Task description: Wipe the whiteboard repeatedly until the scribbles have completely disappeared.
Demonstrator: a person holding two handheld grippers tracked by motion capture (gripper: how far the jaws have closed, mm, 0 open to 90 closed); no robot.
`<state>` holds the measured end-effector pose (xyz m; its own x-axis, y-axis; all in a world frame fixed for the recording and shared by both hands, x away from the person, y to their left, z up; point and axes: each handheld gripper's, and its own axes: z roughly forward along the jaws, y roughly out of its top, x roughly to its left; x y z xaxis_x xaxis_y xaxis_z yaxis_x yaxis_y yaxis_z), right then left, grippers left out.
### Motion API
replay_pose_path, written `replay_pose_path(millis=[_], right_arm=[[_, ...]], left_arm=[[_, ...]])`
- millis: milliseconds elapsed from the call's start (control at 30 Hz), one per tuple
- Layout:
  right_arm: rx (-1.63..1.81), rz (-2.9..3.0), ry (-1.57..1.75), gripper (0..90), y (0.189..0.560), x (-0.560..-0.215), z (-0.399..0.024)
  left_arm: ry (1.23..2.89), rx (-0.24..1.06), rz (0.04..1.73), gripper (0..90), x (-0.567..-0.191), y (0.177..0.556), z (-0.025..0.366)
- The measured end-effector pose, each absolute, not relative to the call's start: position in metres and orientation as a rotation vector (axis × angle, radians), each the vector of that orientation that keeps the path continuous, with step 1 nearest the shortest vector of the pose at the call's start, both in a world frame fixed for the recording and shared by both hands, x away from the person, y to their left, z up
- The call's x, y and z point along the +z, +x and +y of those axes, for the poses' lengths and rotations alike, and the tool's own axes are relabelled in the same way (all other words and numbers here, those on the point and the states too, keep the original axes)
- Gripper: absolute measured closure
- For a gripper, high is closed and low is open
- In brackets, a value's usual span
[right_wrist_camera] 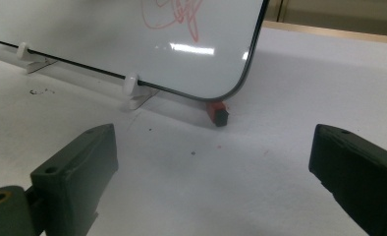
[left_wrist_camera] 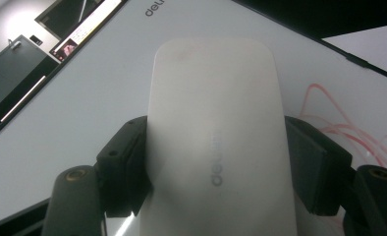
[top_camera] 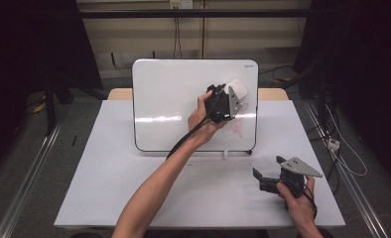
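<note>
Where the white bench meets its near right corner, the right claw rests with jaws spread wide, holding nothing. Farther off, a whiteboard stands propped before dark curtains, red scribble low on its right side. Against its upper right, the left claw clamps a white eraser.

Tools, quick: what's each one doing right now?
Left tool: closed on the white rounded plastic whiteboard eraser.
Right tool: open, holding nothing.

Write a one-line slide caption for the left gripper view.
Left tool grips a white eraser against the whiteboard beside red scribbles.
</note>
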<state>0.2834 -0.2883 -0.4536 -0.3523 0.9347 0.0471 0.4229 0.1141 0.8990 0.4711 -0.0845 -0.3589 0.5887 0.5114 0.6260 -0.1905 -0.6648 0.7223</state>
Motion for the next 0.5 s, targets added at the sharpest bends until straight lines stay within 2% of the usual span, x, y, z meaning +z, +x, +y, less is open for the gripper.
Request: replay_pose_path(millis=[500], right_arm=[[1.201, 1.846, 1.312, 4.5, 0.2840, -0.4538, -0.2887]], left_arm=[[2.043, 1.087, 0.280, 31.0, -0.3496, 0.4763, -0.0861]])
